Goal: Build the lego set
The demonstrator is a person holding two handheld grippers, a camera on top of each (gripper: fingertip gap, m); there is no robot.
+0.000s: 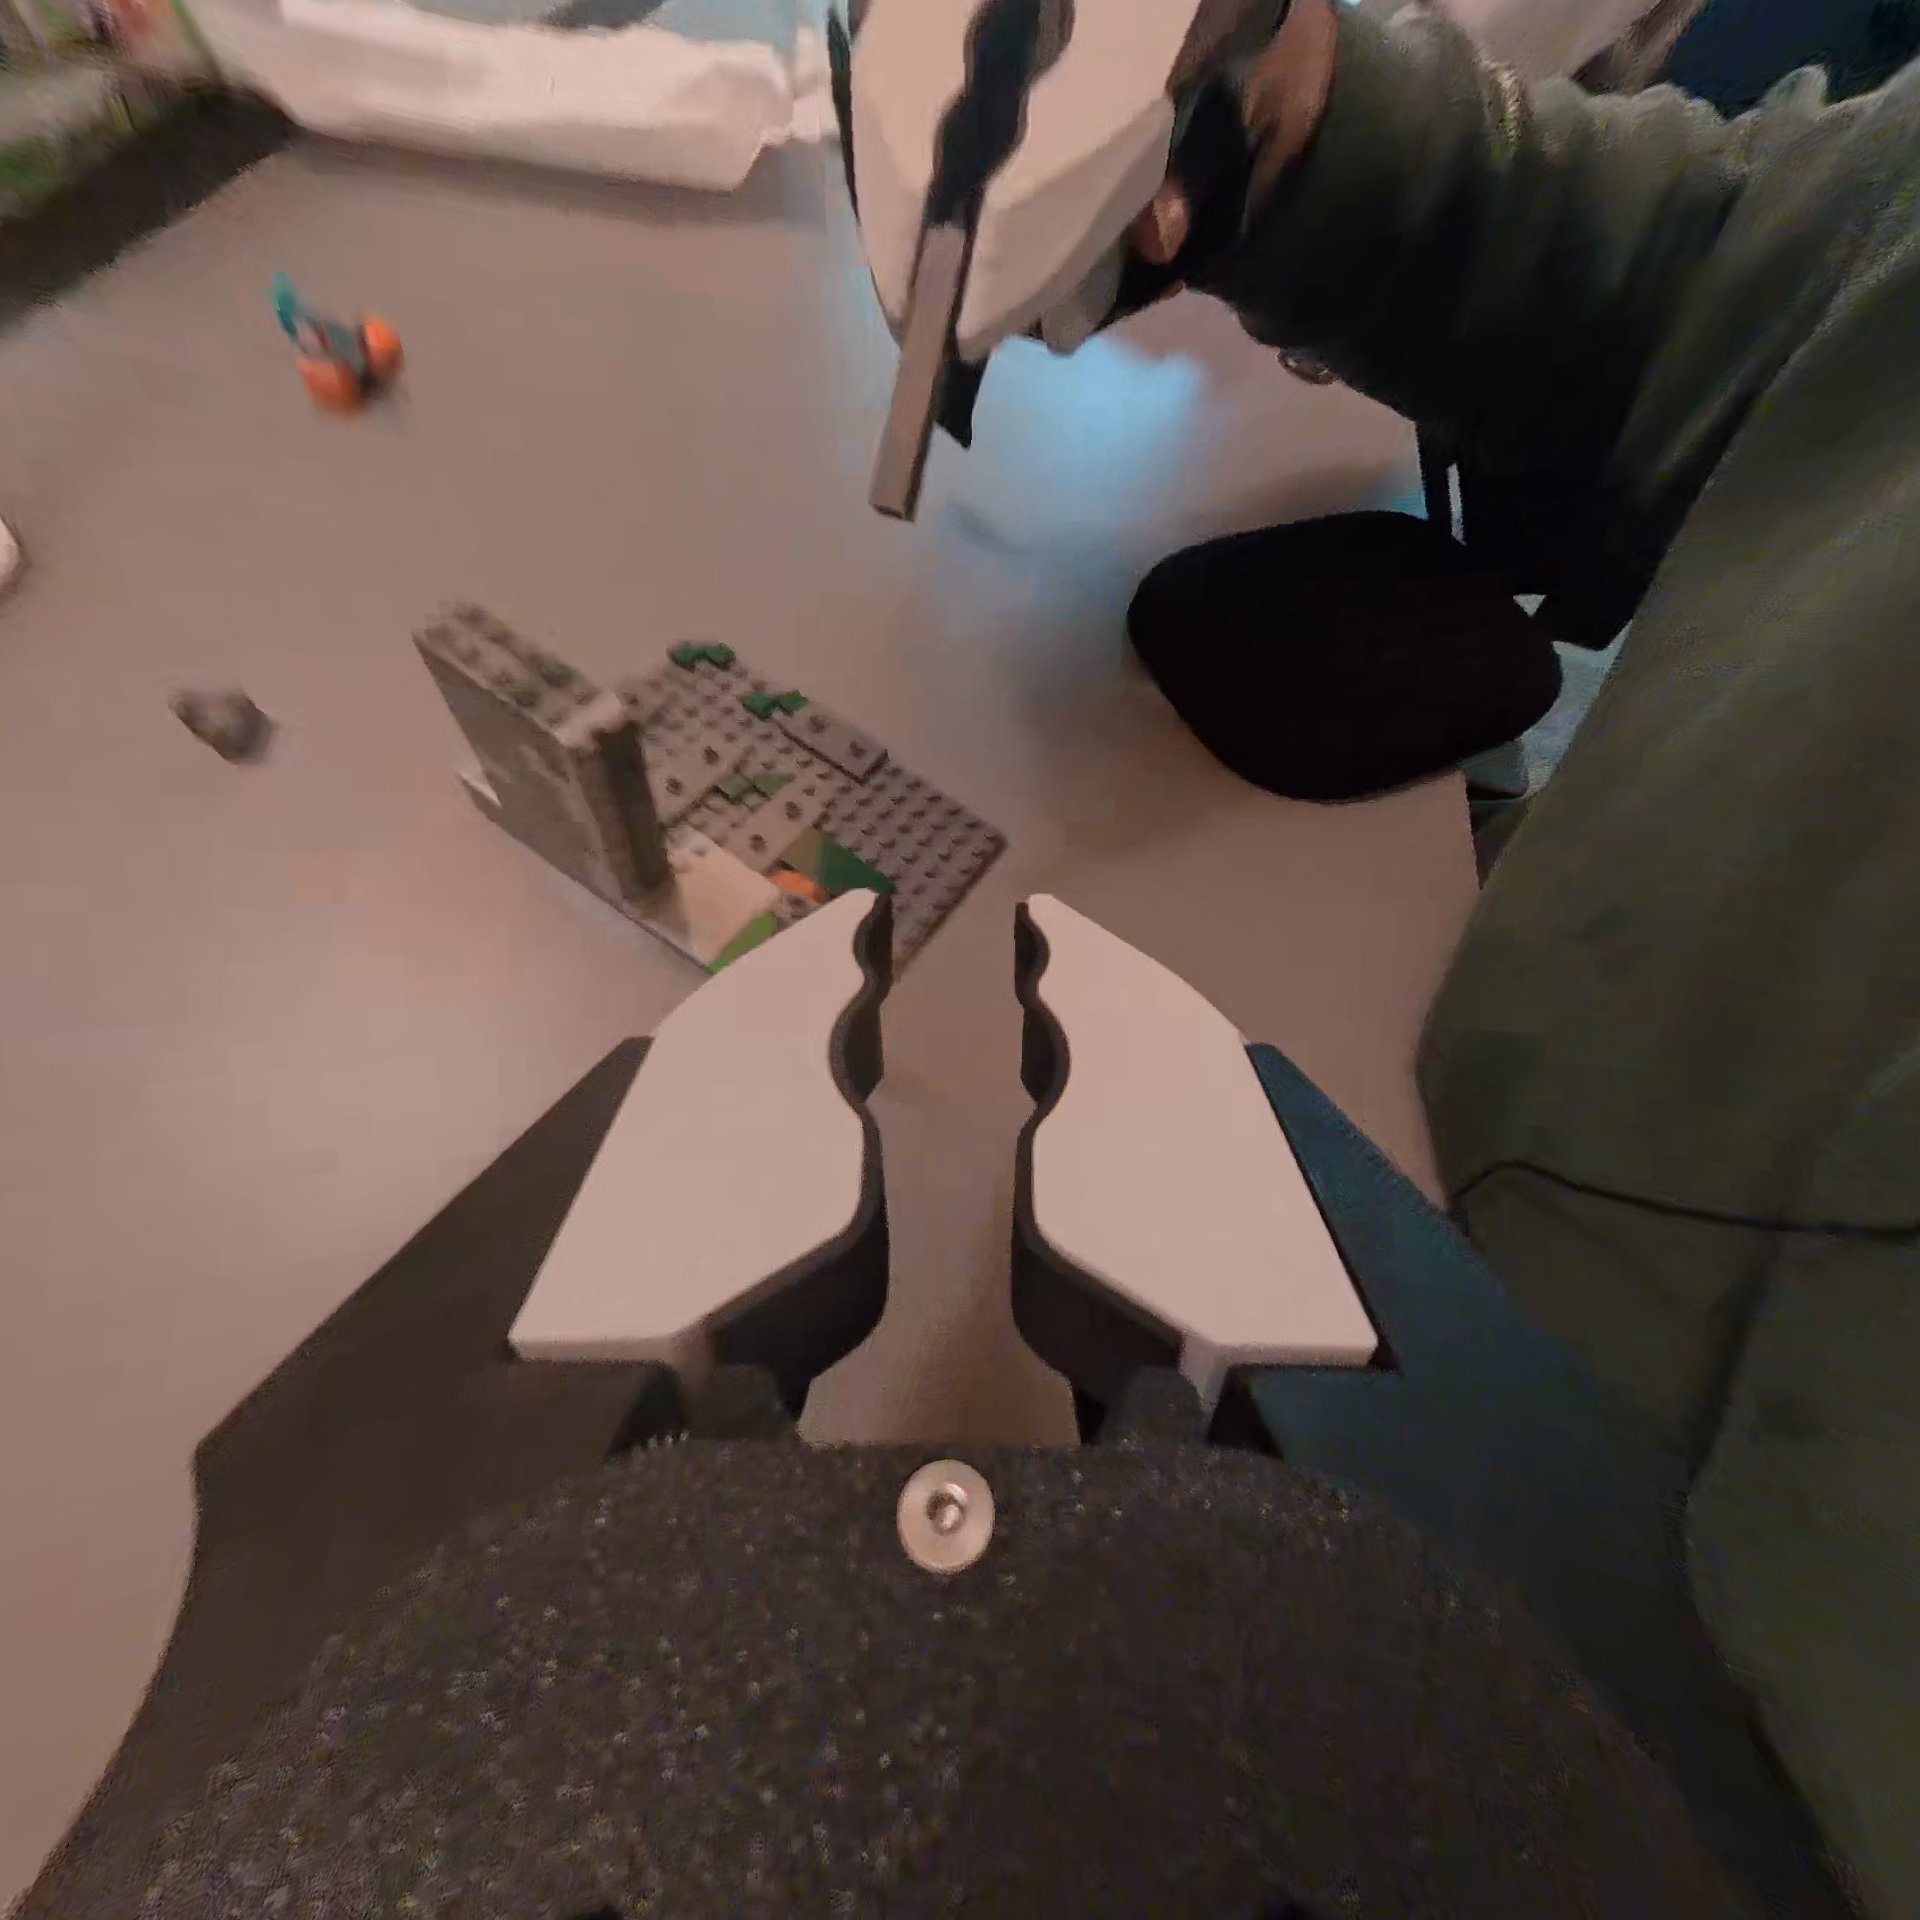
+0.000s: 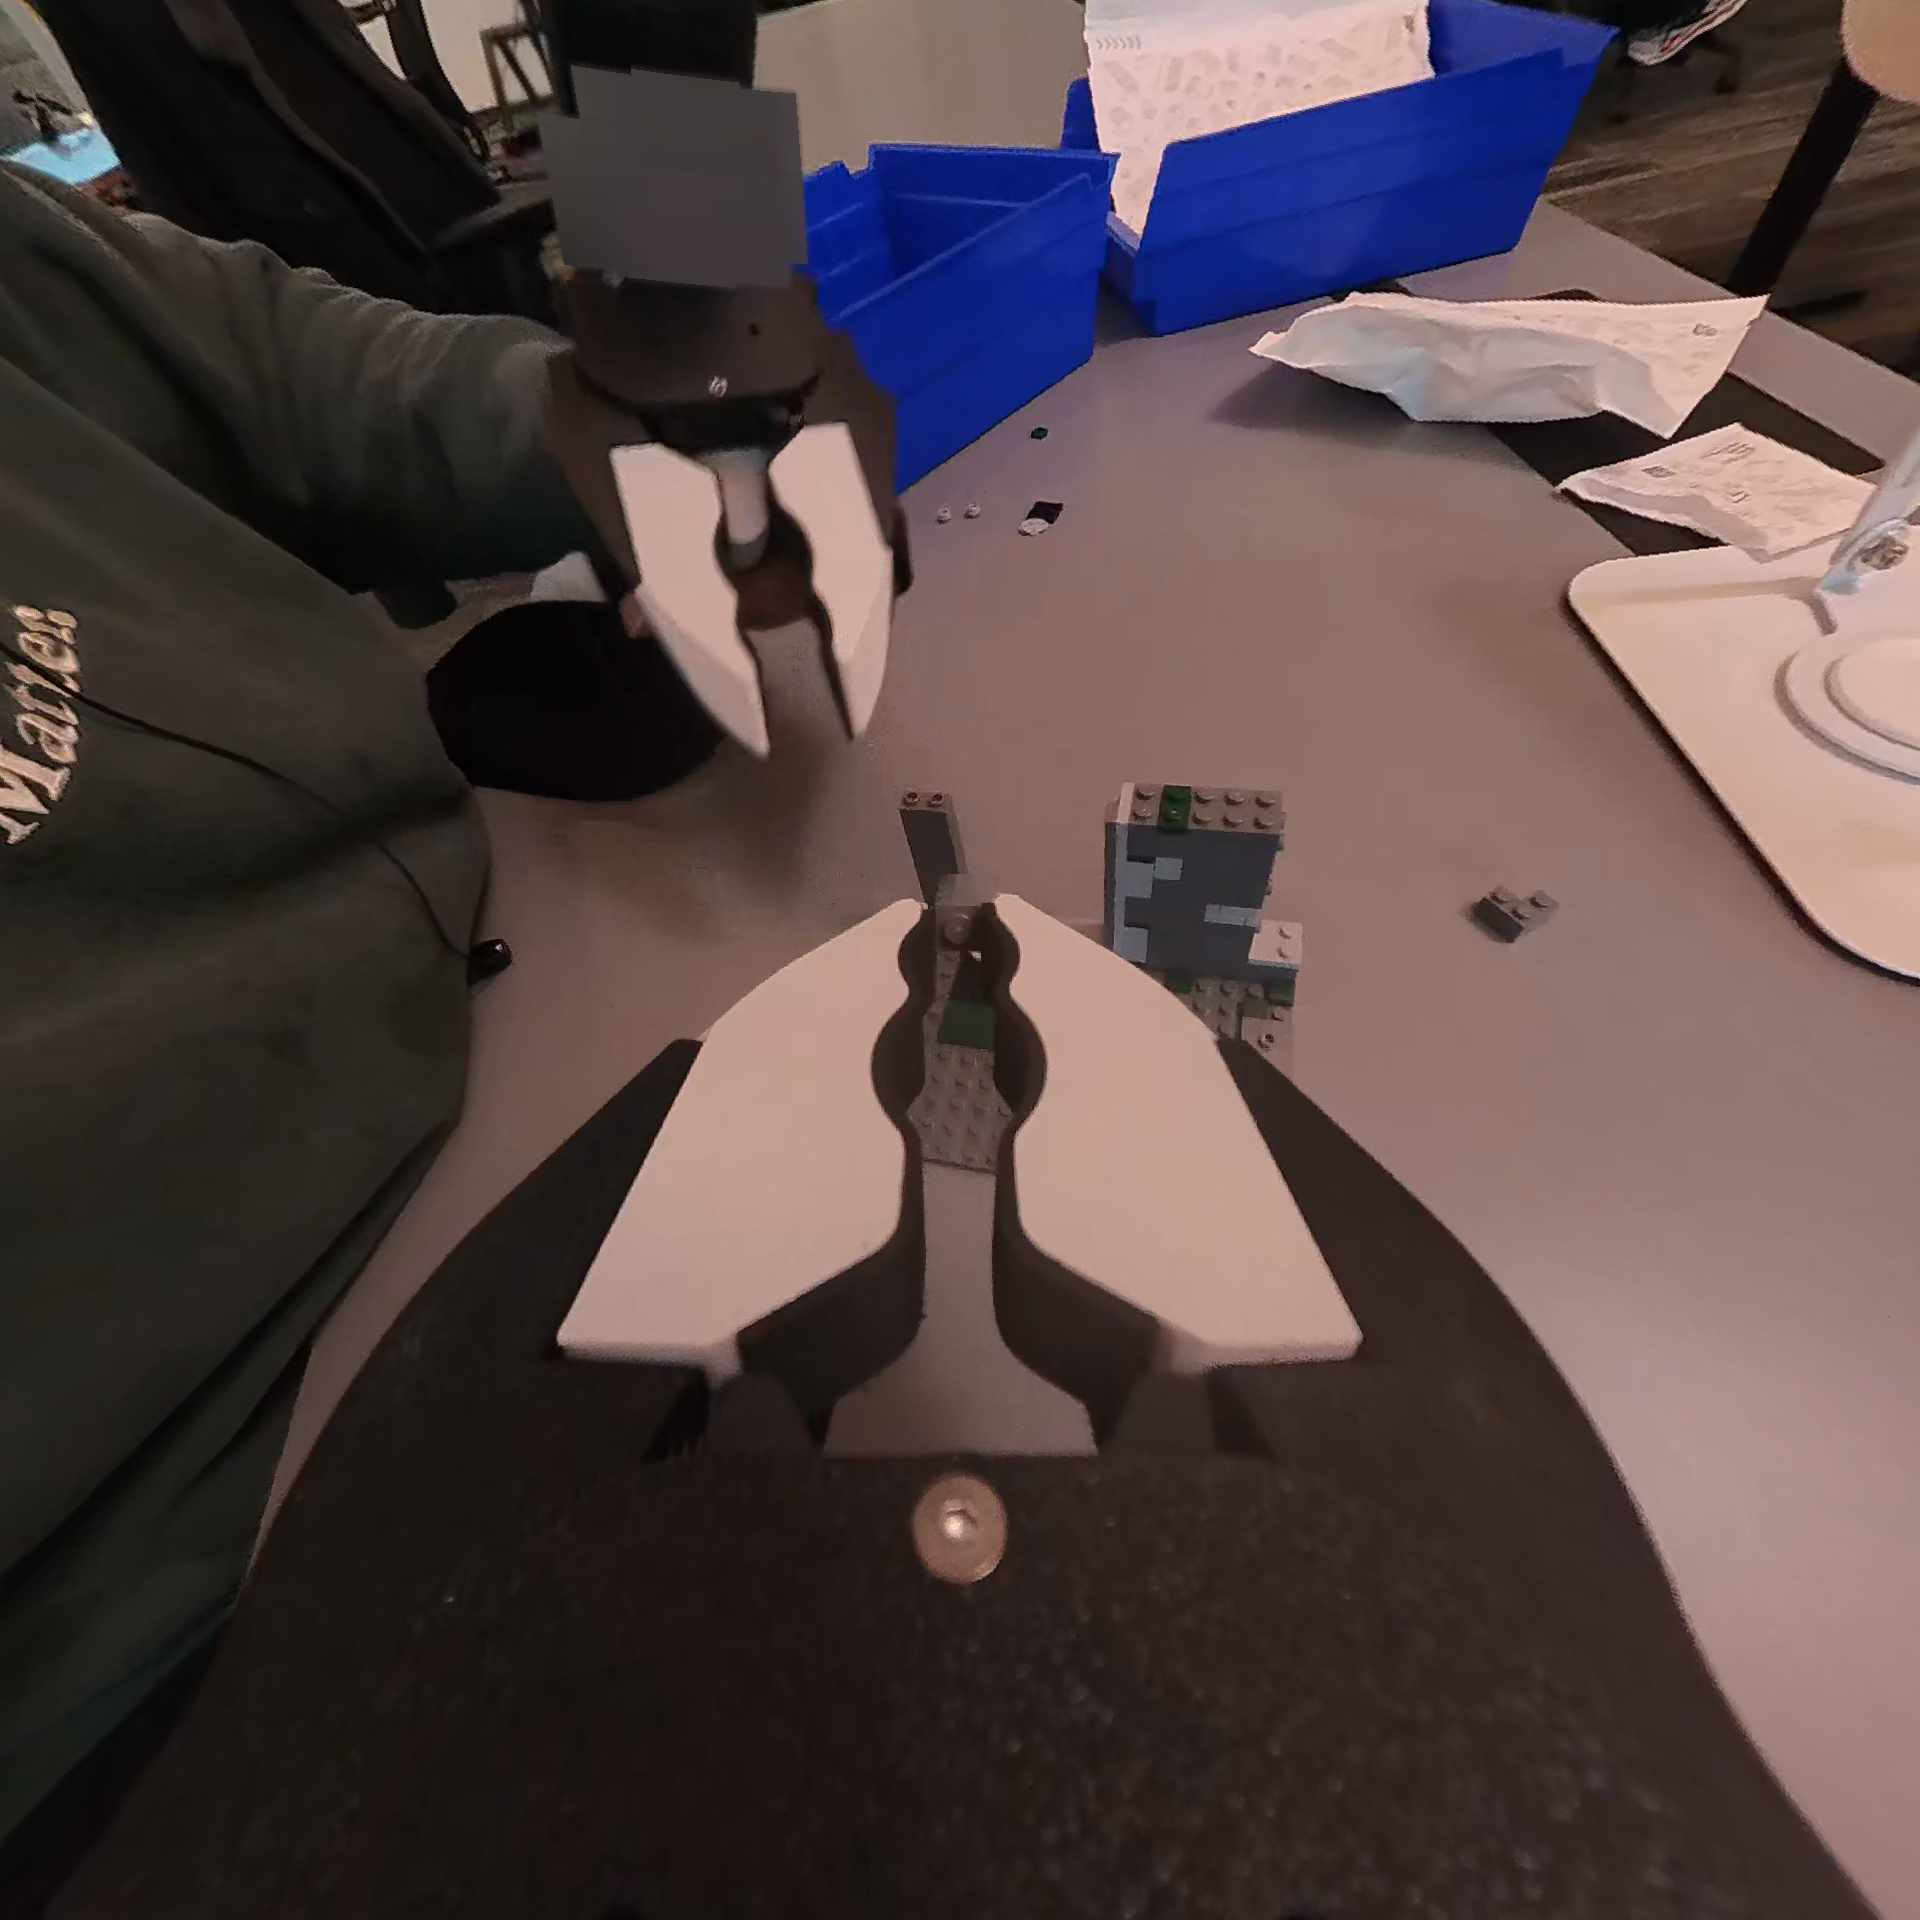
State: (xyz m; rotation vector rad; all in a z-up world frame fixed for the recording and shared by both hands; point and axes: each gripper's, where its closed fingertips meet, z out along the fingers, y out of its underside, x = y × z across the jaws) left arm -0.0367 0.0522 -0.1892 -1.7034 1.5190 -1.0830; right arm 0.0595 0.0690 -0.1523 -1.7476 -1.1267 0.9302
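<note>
At frame centre, the right hand-held gripper (image 2: 961, 920) pinches a small grey lego piece (image 2: 958, 925) above the grey baseplate (image 2: 961, 1117); the left hand-held gripper (image 1: 953, 909) hangs spread, empty, over the counter (image 1: 312, 1039).

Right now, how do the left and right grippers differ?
Left gripper has its jaws apart; right gripper has them closed. Left is empty; right holds a grey piece. Both have white fingers and hover above the table near the build.

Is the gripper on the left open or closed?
Open: the left gripper shows bare table between its fingertips, holding nothing.
</note>
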